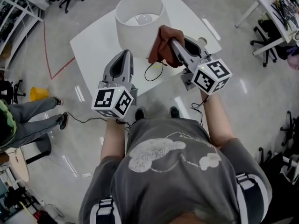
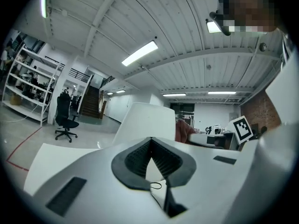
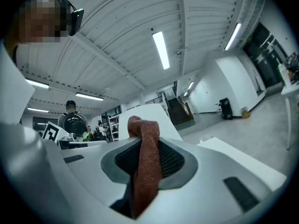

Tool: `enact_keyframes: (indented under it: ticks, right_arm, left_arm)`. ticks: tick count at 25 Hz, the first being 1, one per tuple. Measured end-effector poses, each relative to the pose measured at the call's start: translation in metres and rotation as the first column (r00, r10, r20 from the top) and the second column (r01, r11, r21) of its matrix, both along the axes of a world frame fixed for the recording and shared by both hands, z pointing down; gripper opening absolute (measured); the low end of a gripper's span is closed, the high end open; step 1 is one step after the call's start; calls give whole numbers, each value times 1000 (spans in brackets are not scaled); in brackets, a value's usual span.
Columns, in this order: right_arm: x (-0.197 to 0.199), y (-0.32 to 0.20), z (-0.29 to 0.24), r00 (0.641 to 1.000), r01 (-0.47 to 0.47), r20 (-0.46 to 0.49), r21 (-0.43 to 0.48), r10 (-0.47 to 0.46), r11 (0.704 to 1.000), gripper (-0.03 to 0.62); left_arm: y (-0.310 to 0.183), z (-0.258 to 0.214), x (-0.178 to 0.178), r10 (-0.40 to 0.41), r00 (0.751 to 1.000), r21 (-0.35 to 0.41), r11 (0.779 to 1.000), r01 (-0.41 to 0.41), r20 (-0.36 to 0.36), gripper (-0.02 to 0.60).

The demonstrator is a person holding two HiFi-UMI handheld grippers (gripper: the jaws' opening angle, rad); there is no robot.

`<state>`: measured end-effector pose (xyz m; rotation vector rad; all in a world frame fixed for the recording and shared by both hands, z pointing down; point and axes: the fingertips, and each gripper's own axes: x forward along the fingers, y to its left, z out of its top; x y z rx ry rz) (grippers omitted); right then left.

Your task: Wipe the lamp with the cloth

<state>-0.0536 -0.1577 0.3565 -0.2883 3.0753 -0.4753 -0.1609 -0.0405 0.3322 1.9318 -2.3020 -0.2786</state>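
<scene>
A white lamp shade (image 1: 138, 27) stands on a white table (image 1: 93, 50). My right gripper (image 1: 174, 43) is shut on a rust-brown cloth (image 1: 164, 45), which bunches against the shade's right side. In the right gripper view the cloth (image 3: 145, 157) hangs down between the jaws, with the lamp (image 3: 149, 113) just beyond. My left gripper (image 1: 125, 54) hovers at the shade's near left side, shut with nothing in it. The left gripper view has the lamp (image 2: 145, 120) straight ahead and the cloth (image 2: 184, 130) at its right.
A black cord (image 1: 153, 71) loops on the table near its front edge. A seated person's legs (image 1: 32, 118) and a yellow cone (image 1: 38, 93) are at the left. A desk (image 1: 275, 8) and office chairs stand at the right.
</scene>
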Motion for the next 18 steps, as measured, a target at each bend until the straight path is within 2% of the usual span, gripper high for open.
enact_keyframes:
  ticks: [10,15,18]
  right_arm:
    - [-7,-12,52,984,141,-101,-57,-146,988,86]
    - [-6,-10,68,976,158,-139,-75,-167,985,86]
    - [-4,-8,71,976,150,-149,-76,-160,986,86]
  left_arm:
    - [10,32,17,-160,986,-64,986,157,-37,8]
    - [23,49,25,-194,979,-98,978,186,-69,8]
    - [27,48,26,-191,978,-92,979,183,-85,8]
